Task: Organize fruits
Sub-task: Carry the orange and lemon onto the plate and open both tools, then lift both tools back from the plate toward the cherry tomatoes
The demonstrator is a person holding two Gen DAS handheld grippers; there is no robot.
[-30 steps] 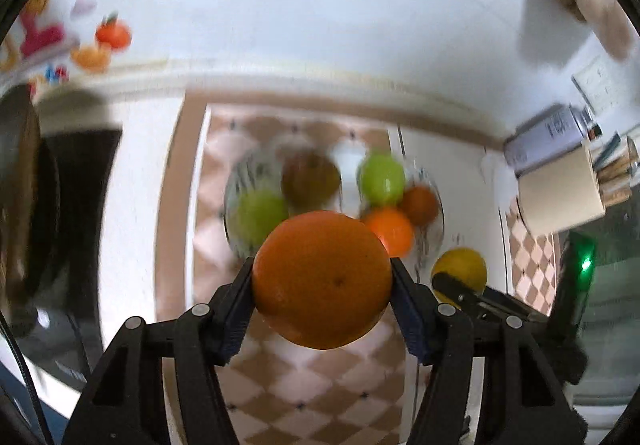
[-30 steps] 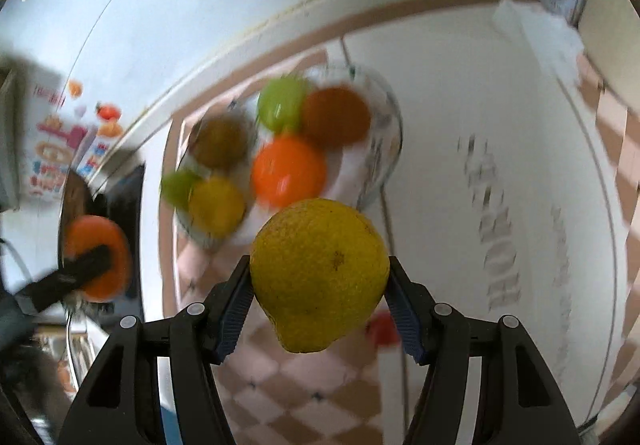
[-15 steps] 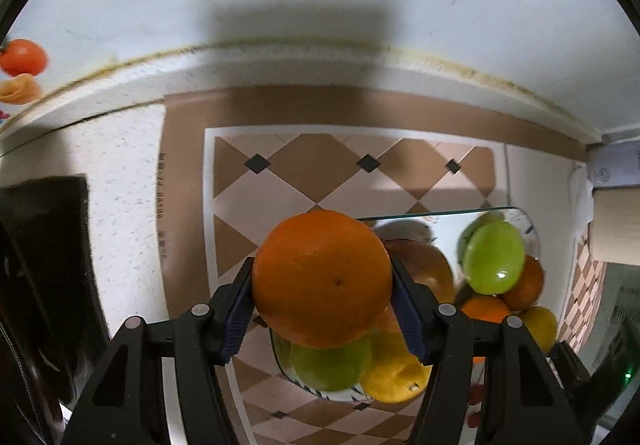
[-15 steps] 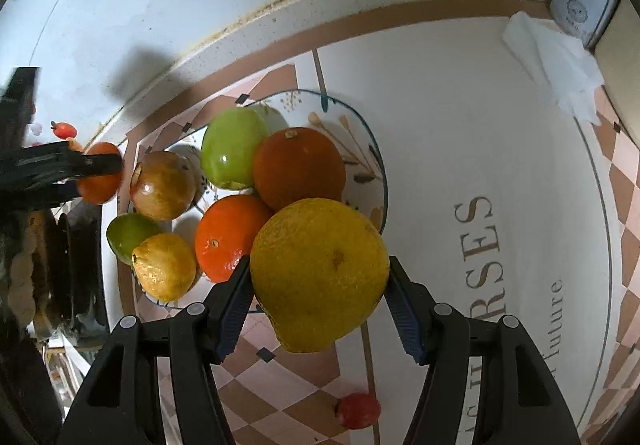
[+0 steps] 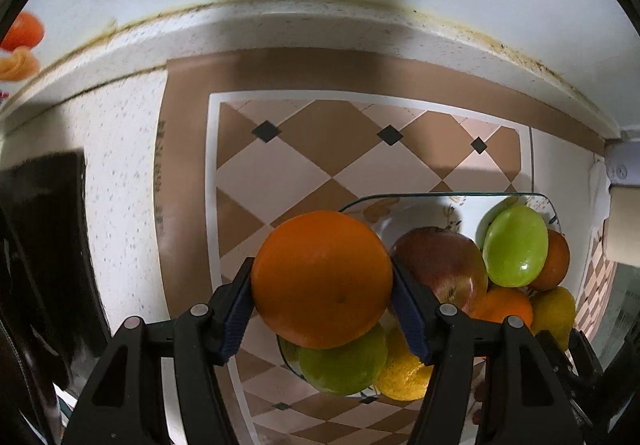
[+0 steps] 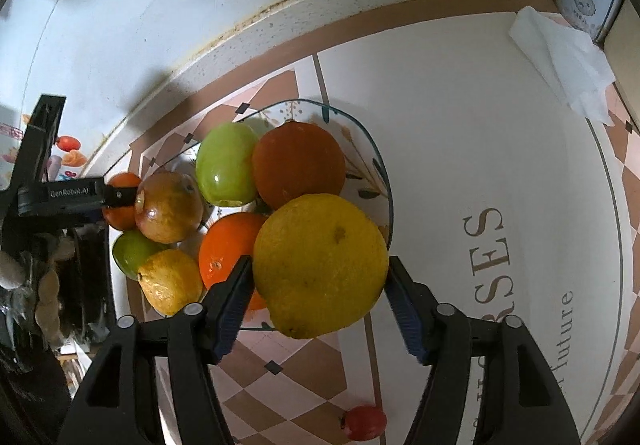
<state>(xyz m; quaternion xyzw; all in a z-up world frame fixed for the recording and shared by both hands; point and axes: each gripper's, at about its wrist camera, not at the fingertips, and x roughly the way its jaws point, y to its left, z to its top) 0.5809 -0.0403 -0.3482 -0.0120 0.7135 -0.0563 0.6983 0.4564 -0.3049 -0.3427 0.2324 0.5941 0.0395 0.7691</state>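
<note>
My left gripper [image 5: 322, 301] is shut on an orange [image 5: 322, 279] and holds it over the left rim of the glass fruit bowl [image 5: 440, 197]. My right gripper [image 6: 320, 293] is shut on a yellow lemon [image 6: 320, 265] and holds it over the bowl's near right rim [image 6: 382, 173]. The bowl holds several fruits: a green apple [image 6: 226, 165], a dark orange [image 6: 298, 163], a brown-red apple [image 6: 168, 207], an orange [image 6: 226, 249], a small lemon [image 6: 170, 281]. The left gripper with its orange [image 6: 120, 201] shows at the bowl's left in the right wrist view.
The bowl stands on a checkered mat [image 5: 320, 149] on a white counter against a wall. A small red fruit [image 6: 364, 423] lies on the mat in front of the bowl. A white tissue [image 6: 560, 61] and containers are at the right. Dark items stand at the left [image 5: 36, 245].
Both grippers have come closer to the bowl with their fruits. The left one now hangs over the bowl's left rim, the right one over its near right edge.
</note>
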